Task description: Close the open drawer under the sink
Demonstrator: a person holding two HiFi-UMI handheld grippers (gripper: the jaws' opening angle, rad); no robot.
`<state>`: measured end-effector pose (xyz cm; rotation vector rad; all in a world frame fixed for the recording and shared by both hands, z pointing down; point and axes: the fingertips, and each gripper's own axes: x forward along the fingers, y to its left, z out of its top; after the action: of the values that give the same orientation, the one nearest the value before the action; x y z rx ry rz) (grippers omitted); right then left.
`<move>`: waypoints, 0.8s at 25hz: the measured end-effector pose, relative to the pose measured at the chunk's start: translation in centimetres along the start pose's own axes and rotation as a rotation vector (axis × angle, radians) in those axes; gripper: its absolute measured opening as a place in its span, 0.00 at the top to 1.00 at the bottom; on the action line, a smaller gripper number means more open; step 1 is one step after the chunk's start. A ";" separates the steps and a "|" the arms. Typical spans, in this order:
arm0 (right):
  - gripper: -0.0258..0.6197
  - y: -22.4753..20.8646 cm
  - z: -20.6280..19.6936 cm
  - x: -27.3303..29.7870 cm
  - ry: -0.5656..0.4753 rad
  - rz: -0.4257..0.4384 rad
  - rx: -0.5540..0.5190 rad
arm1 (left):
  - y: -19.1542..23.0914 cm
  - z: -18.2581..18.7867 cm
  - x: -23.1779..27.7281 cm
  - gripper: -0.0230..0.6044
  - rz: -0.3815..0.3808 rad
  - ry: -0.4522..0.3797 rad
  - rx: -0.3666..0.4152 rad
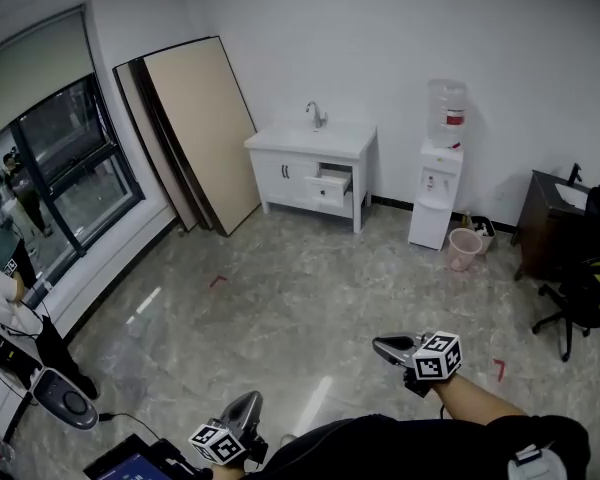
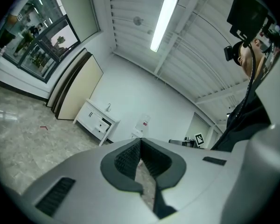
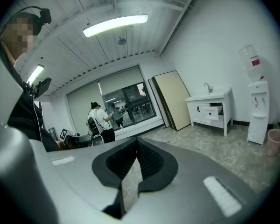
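A white sink cabinet with a faucet stands against the far wall. Its upper right drawer is pulled out. The drawer is also seen small and distant in the left gripper view and in the right gripper view. My left gripper is low at the bottom of the head view, far from the cabinet across the floor. Its jaws meet with nothing between them. My right gripper is a little ahead of it, equally far away, shut and empty.
A water dispenser and a pink bin stand right of the cabinet. Large boards lean on the wall to its left. A dark desk and office chair are at right. A person and equipment are at lower left.
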<state>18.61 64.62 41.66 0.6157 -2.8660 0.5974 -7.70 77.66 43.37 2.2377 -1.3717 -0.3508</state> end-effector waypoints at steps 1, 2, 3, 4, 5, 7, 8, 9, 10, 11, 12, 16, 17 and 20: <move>0.96 -0.1 0.5 1.1 -0.007 -0.012 -0.002 | 1.3 0.8 0.2 0.96 -0.009 0.006 0.003; 0.96 -0.1 1.0 2.3 -0.014 -0.026 -0.001 | 2.6 1.7 0.5 0.96 -0.024 0.010 0.002; 0.96 -0.1 1.5 3.6 -0.022 -0.041 0.003 | 4.0 2.7 0.6 0.96 -0.039 0.014 0.002; 0.96 0.0 2.1 4.9 -0.030 -0.053 0.010 | 5.4 3.8 0.6 0.96 -0.051 0.020 0.004; 0.96 0.3 2.6 6.3 -0.037 -0.063 0.014 | 6.7 5.1 0.5 0.96 -0.060 0.026 0.009; 0.96 0.9 3.8 9.2 -0.046 -0.078 0.011 | 9.7 7.8 0.3 0.96 -0.078 0.028 0.022; 0.96 1.0 4.4 10.8 -0.050 -0.087 0.007 | 11.3 9.1 0.2 0.96 -0.078 0.029 0.030; 0.96 1.2 5.0 12.4 -0.056 -0.093 0.006 | 12.9 10.5 0.1 0.96 -0.073 0.031 0.037; 0.96 1.4 5.5 14.0 -0.063 -0.097 0.007 | 14.4 11.7 -0.2 0.96 -0.067 0.032 0.042; 0.96 1.7 5.8 15.6 -0.067 -0.098 0.009 | 15.9 12.8 -0.6 0.96 -0.064 0.031 0.044; 0.96 1.9 6.2 17.0 -0.069 -0.097 0.009 | 17.3 13.8 -1.0 0.96 -0.062 0.027 0.043; 0.96 2.4 7.8 21.9 -0.055 -0.083 -0.001 | 21.7 17.0 -1.7 0.96 -0.054 0.009 0.032; 0.96 2.3 8.1 22.8 -0.051 -0.080 -0.002 | 22.5 17.4 -1.7 0.96 -0.050 0.006 0.029; 0.96 1.2 8.3 24.9 -0.047 -0.077 0.002 | 24.9 17.3 -1.4 0.96 -0.037 0.003 0.015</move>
<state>-4.94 53.18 39.33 0.7461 -2.8700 0.5816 -35.20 64.86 41.85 2.2778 -1.3367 -0.3513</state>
